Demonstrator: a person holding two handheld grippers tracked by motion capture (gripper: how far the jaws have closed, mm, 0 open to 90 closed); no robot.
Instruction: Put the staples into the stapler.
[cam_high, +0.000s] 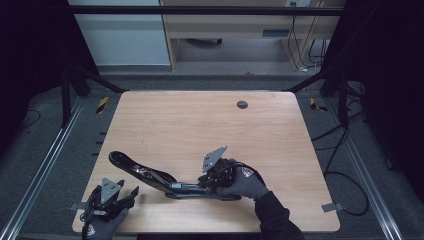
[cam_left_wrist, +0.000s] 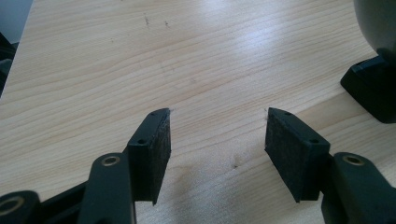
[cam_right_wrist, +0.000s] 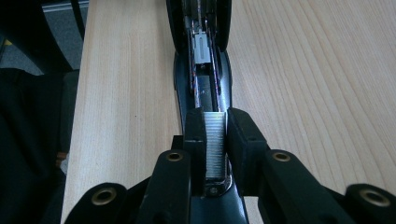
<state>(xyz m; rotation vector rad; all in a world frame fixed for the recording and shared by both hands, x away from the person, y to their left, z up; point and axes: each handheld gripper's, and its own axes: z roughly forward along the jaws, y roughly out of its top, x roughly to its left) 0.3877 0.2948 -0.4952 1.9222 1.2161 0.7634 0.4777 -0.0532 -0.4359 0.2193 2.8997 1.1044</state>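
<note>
A long black stapler (cam_high: 150, 175) lies opened near the table's front edge, its top arm swung up and back to the left. In the right gripper view its open staple channel (cam_right_wrist: 205, 79) runs away from me. My right gripper (cam_right_wrist: 215, 115) is shut on a silver strip of staples (cam_right_wrist: 215, 144), held upright just over the near end of that channel. In the high view that gripper (cam_high: 206, 184) sits at the stapler's right end in a gloved hand. My left gripper (cam_high: 131, 194) rests at the front left corner, open (cam_left_wrist: 217, 135), with bare wood between its pads.
The wooden table (cam_high: 200, 120) has a small dark cable hole (cam_high: 242, 104) at the back right. A black part of the stapler (cam_left_wrist: 371, 88) shows at the right edge of the left gripper view. Cables lie on the floor to the right.
</note>
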